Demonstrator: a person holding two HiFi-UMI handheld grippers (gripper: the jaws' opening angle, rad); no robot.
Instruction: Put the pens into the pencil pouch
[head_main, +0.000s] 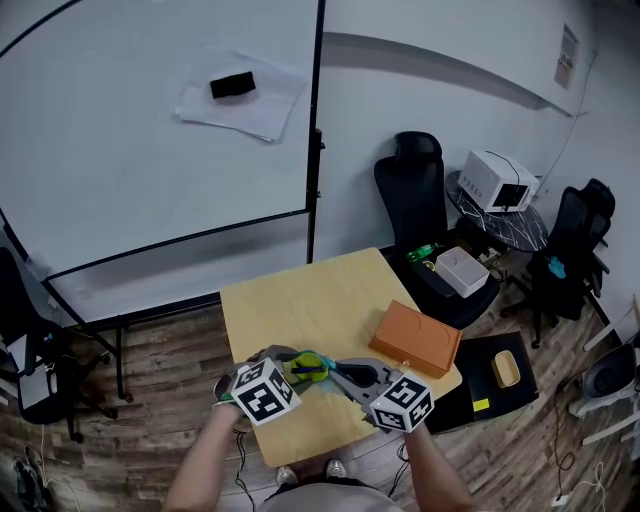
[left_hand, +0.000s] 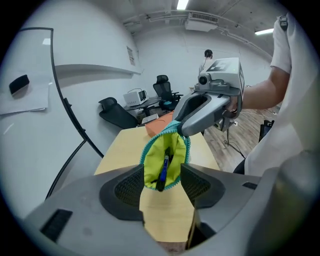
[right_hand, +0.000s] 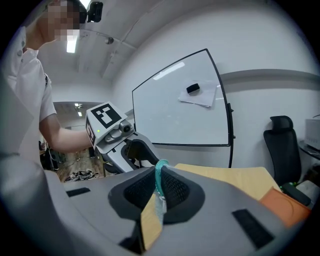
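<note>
Holding: right claw (right_hand: 159, 177) clamped on pouch (left_hand: 175, 155) rim, likely to keep its mouth open.
Left claw (left_hand: 162, 186): jaws apart, gripping nothing; pen (left_hand: 164, 170) inside pouch.
Place: above worktop (head_main: 300, 310) near edge.

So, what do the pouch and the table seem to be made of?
Pouch: soft fabric, it seems, matte yellow-green inside with a teal zip edge; it folds and sags. Table: pale wood or wood-look laminate, smooth; which one I cannot tell.
</note>
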